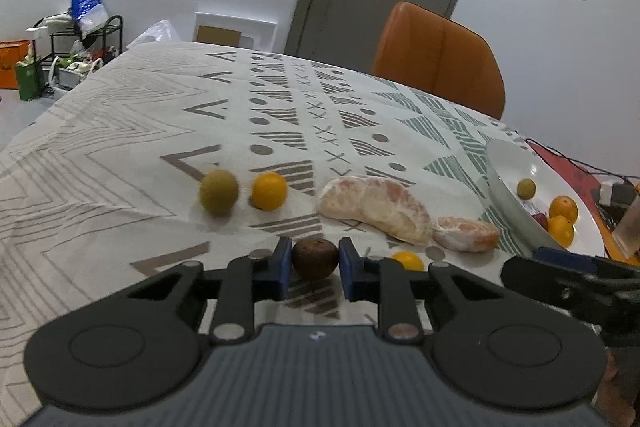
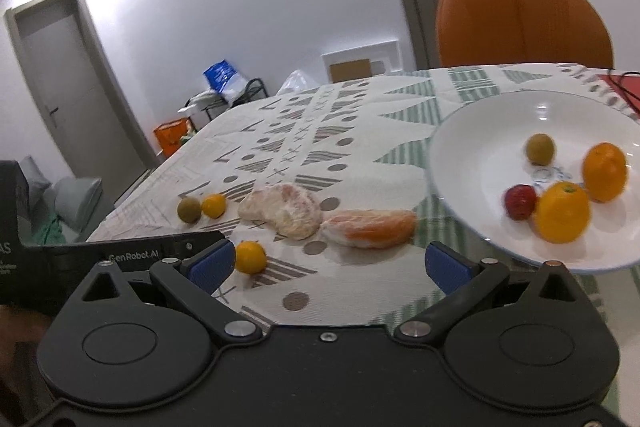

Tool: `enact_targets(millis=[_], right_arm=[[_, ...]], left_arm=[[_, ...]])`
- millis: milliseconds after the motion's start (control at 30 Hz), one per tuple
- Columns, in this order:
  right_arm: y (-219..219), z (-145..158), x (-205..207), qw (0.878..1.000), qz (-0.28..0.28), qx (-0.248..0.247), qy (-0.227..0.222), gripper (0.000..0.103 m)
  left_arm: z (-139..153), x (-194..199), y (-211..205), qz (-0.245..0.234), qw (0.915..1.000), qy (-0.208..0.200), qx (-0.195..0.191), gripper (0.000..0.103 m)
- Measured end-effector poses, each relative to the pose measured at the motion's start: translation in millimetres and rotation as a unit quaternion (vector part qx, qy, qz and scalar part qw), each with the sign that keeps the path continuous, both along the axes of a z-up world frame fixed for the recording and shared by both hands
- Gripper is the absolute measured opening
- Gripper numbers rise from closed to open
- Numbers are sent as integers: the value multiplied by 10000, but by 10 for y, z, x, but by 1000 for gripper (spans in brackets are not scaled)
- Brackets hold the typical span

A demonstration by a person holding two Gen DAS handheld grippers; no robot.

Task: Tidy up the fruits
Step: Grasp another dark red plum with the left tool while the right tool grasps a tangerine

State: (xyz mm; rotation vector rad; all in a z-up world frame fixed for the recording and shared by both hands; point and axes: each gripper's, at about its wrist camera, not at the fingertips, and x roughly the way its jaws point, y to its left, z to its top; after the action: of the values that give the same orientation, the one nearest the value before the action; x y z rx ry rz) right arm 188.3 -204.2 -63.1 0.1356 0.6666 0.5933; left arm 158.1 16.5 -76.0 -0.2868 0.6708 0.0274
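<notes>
Pickup step: left gripper [image 1: 314, 261] jaws pinching small dark-brown round fruit [image 1: 315, 259]; right gripper [image 2: 328, 263] jaws wide, empty; next, probably carrying over to white ceramic bowl [image 2: 472, 131], gently.

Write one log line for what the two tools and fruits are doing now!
left tool: around brown fruit, grip unclear | right tool: open, empty | bowl: four fruits | tablecloth: six fruits

White lettering "GenRobot.AI" on black body of left tool [image 2: 132, 255], seen from right wrist view. Further left on same body, cut-off letters "AS" at frame edge; smaller lines beneath too blurred to read. No other legible text.
</notes>
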Motion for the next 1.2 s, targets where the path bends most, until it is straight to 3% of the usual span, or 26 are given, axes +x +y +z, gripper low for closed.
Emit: enact_targets(millis=[400,933,1033,1100,1200], right_arm=[[332,-69,32,9989,424,-89,174,83],[582,-94,40,9977,639,-184,130,75],[638,-99,55,9976,656,-176,143,58],[662,-117,74,9975,642,-195,239,22],[661,-98,34,9976,617,-251,200,22]], left_arm=[[41,-139,243,294,9996,-11,-9,23],[72,-290,389,491,9988,14,5,23],[129,-358,371,455,9989,-53,47,23],[165,-392,356,422,9991,-100,25,23],[223,-424,333,352,9991,-218,5,23]])
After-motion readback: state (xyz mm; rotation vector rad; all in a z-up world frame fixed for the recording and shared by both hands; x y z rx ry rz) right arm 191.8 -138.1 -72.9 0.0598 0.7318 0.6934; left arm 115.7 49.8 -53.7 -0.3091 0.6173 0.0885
